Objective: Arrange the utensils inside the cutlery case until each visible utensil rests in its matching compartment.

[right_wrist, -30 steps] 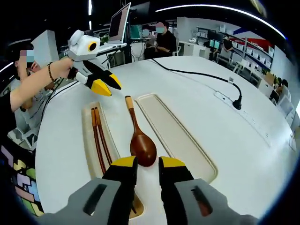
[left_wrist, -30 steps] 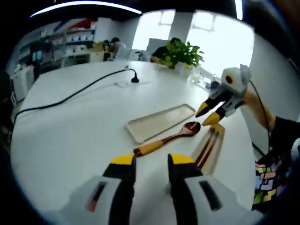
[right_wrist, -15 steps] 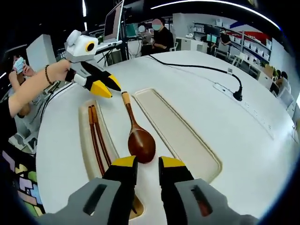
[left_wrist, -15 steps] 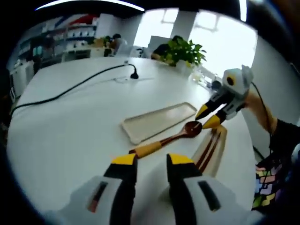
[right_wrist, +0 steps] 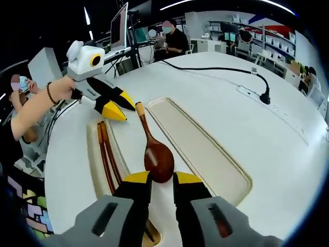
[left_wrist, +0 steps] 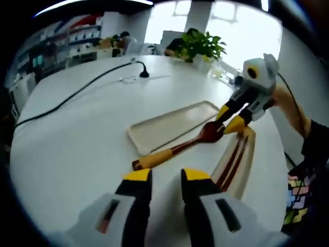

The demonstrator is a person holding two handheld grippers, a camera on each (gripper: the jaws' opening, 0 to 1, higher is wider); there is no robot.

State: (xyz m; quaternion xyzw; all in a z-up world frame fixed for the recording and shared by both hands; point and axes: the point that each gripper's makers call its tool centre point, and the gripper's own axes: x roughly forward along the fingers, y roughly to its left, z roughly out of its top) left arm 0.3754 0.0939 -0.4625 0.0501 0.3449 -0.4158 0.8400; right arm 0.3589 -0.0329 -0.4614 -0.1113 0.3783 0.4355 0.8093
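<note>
I see the wooden spoon (right_wrist: 154, 149) lying on the white counter (right_wrist: 216, 87), its dark bowl just ahead of my right claw (right_wrist: 156, 180) and its pale handle tip beside my left claw (right_wrist: 117, 104). It rests between the two halves of the cutlery case: a long cream tray (right_wrist: 200, 146) with nothing in it, and a narrower tray (left_wrist: 241, 159) holding a pair of brown chopsticks (right_wrist: 106, 159). In the left gripper view, the right claw (left_wrist: 230, 117) hangs at the spoon bowl, parted. My left claw (left_wrist: 160, 177) is parted too, gripping nothing. A black cable (right_wrist: 221, 72) crosses the counter well beyond; a potted plant (left_wrist: 198, 49) stands at its far edge.
</note>
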